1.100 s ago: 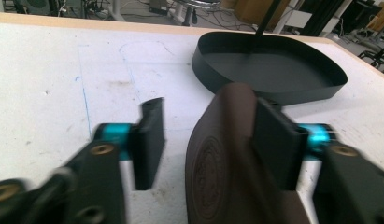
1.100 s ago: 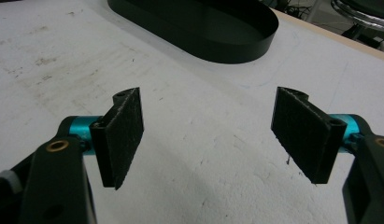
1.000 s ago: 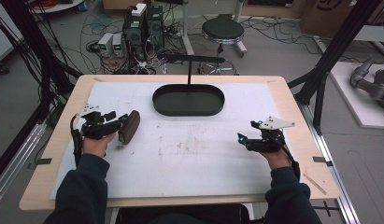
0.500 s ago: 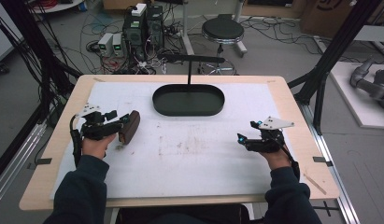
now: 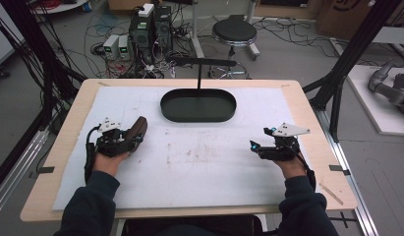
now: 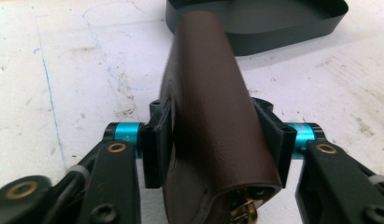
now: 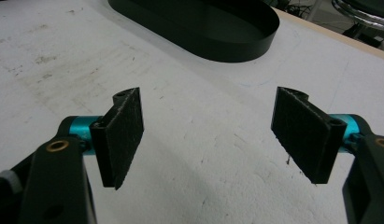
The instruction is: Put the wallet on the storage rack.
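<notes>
Brown leather case (image 6: 213,116), smooth and rounded like a sleeve, sat between the pads of the left gripper (image 5: 122,139) at the left side of the table, just above the white sheet (image 5: 199,162); the jaws had just been closing and now pressed on both its flanks, a brass fitting glinting at its near end. The right gripper (image 5: 268,147) hovered low over the right side of the sheet with its jaws spread wide and nothing between its rough black pads (image 7: 122,135).

That sheet, matte and scuffed with grey smudges and faint blue pen lines, covered most of a pale wooden tabletop (image 5: 315,113). At the far middle stood a dark oval tray (image 5: 198,105) with a thin upright wall and a T-shaped post (image 5: 199,66) rising behind it. Beyond the table lay a grey floor strewn with cables, a round black stool (image 5: 234,32) and stacked electronics boxes (image 5: 150,24).
</notes>
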`<state>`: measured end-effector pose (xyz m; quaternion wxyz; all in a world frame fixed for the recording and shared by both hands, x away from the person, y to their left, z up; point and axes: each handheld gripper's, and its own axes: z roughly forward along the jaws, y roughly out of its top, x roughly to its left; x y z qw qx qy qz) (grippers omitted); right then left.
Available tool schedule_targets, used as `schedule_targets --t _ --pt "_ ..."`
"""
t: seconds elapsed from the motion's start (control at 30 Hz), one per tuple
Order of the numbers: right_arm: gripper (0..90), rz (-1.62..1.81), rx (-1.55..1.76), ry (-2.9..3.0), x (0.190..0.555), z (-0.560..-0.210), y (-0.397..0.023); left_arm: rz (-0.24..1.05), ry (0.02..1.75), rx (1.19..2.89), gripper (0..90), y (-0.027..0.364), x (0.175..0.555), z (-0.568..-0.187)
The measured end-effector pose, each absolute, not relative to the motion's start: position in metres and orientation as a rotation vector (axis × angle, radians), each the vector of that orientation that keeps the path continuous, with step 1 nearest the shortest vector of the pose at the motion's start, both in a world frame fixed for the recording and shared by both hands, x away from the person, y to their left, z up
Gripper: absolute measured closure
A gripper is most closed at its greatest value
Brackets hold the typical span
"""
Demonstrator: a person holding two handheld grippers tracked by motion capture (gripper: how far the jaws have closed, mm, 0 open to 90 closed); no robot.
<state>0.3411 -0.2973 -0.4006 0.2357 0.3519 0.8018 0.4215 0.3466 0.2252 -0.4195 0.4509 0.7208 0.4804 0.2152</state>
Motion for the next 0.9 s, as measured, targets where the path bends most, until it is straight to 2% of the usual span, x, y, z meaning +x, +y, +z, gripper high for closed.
schedule_targets --t 0.07,0.1,0.47,0.9 --pt "25.7 1.155 0.967 2.199 0.341 -0.401 -0.297 0.520 1.169 1.773 60.7 0.226 0.347 -0.416" --pt "25.7 1.154 0.968 2.199 0.341 -0.401 -0.297 0.514 1.164 1.773 61.7 0.226 0.348 -0.414" --pt "25.7 1.160 0.968 2.200 0.342 -0.401 -0.298 0.489 1.051 1.744 63.4 0.206 0.371 -0.388" --pt "25.7 1.191 0.986 2.185 0.346 -0.401 -0.303 0.368 0.865 1.782 63.6 0.136 0.449 -0.370"
